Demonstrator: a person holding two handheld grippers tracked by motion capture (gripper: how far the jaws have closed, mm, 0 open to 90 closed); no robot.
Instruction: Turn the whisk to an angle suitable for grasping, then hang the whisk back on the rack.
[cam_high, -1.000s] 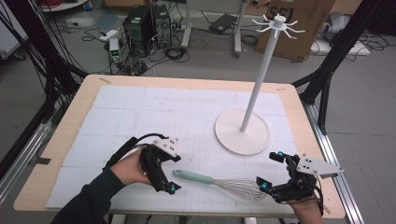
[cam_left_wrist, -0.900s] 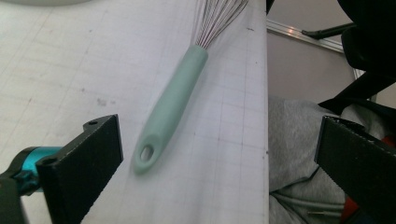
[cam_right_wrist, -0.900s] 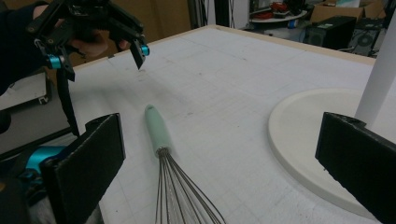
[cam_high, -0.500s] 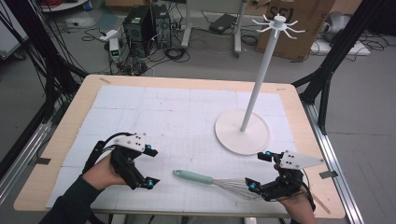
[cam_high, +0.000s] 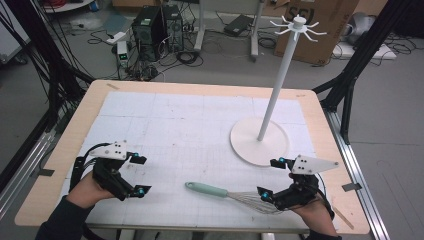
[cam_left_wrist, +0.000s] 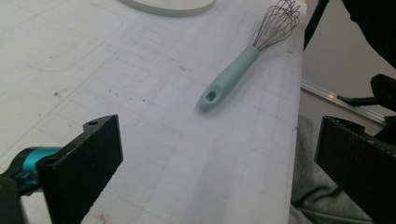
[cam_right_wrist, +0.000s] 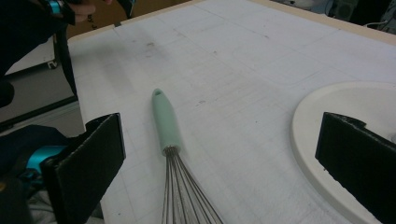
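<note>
the whisk (cam_high: 235, 197) is lying flat on the white gridded mat (cam_high: 190, 130), close to the near edge of the table (cam_high: 65, 145), with its mint-green handle (cam_high: 206, 190) pointing toward the person's left and its wire loops toward the right.

the right gripper (cam_high: 272, 178) is sitting over the wire end of the whisk, held in the person's right hand (cam_high: 312, 212) near the table's near right corner. its jaws are standing wide apart. in the right gripper view the wires (cam_right_wrist: 187, 200) are running up between the two black jaws and the handle (cam_right_wrist: 164, 122) is lying beyond them, pointing away; nothing is being pinched, and i cannot tell whether the wires are touching either jaw.

the left gripper (cam_high: 136, 175) is resting well to the left of the handle tip, held in the left hand (cam_high: 87, 190), apart from the whisk. its jaws are also spread wide, with only bare mat between them. in the left gripper view the whisk (cam_left_wrist: 247, 60) is lying farther off, handle end nearer, hanging hole (cam_left_wrist: 211, 95) facing up.

the white stand (cam_high: 275, 85) is standing upright on its round base (cam_high: 260, 142) on the right half of the mat, beyond the right gripper, with its hooks (cam_high: 297, 27) fanning out at the top. the base edge (cam_right_wrist: 317, 154) is showing just beside the right gripper's far jaw.
</note>
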